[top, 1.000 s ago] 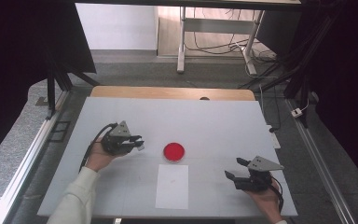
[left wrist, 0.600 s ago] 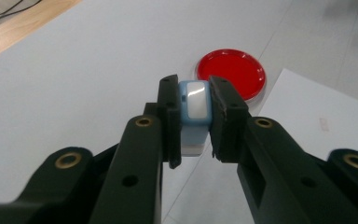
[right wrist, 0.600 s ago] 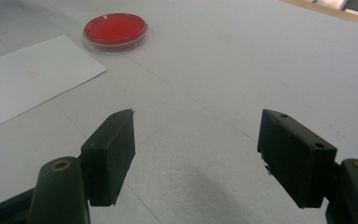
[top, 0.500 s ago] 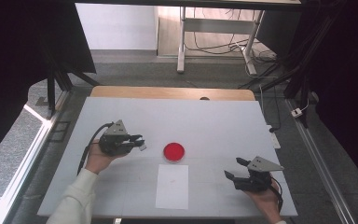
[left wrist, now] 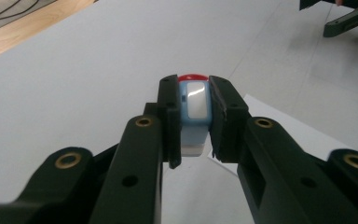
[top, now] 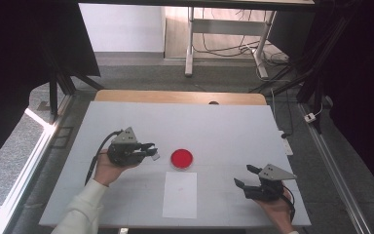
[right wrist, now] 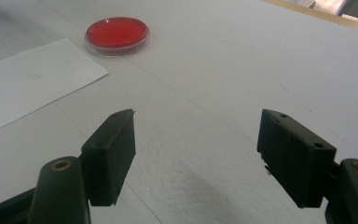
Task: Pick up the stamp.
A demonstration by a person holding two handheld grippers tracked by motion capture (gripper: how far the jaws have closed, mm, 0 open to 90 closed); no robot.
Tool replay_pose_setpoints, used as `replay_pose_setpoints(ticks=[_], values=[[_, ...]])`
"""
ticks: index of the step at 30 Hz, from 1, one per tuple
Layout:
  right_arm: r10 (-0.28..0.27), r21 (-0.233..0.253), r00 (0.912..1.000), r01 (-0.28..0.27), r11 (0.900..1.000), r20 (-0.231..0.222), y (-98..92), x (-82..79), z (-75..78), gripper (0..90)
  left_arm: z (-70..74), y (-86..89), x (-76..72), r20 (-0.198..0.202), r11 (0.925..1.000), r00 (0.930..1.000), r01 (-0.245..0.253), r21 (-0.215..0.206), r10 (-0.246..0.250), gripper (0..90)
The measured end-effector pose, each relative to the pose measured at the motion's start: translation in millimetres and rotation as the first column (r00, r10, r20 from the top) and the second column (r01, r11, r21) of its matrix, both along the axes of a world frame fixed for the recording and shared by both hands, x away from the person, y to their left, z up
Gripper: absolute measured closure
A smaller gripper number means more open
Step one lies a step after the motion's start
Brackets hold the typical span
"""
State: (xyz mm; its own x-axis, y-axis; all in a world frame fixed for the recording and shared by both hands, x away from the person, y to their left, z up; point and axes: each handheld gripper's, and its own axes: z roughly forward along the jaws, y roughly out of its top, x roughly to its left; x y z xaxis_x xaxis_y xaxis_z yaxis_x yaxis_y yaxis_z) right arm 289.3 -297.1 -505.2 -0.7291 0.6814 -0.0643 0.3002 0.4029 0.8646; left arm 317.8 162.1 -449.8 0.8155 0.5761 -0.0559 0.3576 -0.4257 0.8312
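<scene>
Over on the left side of the white table (top: 224, 122), the left gripper (top: 152, 151) is clamped on a small pale-blue, blocky plastic object with a glossy white face (left wrist: 195, 112), held just above the surface with its tip pointing right. From the left gripper view the jaws pinch it squarely on both flat sides, with its lower white end hanging free below the pads. What the object is, I cannot tell for sure; it looks like a little cap or stamp.

Just to its right, near the middle of the table, sits a round, shallow, clear dish with red filling (top: 181, 158), apart from the gripper but close. My guess is that the held piece is headed for that dish, so the careful way is to travel level and slow, keep the grip firm so the block does not rotate between the pads, and come down straight over the dish's centre rather than clipping its rim.

Nearer than the dish lies a white rectangular sheet of paper (top: 180, 194), flat and untouched; best not to drag a sleeve or cable over it.

Far right and near, the right gripper (top: 248, 179) rests low with its jaws spread wide and nothing between them. It could steady the dish if it slides.
</scene>
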Motion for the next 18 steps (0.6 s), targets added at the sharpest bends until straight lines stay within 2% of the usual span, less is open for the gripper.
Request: replay_pose_setpoints(ticks=[8,18], values=[[0.007,0.000,1.0000,-0.007,1.000,-0.002,0.2,-0.5,-0.2,27.3,6.9,-13.7,-11.4,-0.005,0.9997,0.9999,0.014,-0.019,-0.014,75.0],[0.009,-0.003,0.9999,-0.009,1.000,-0.007,0.3,-0.3,-1.1,27.2,6.8,-33.6,-18.3,-0.015,0.9971,0.9972,0.073,-0.020,-0.074,75.0]])
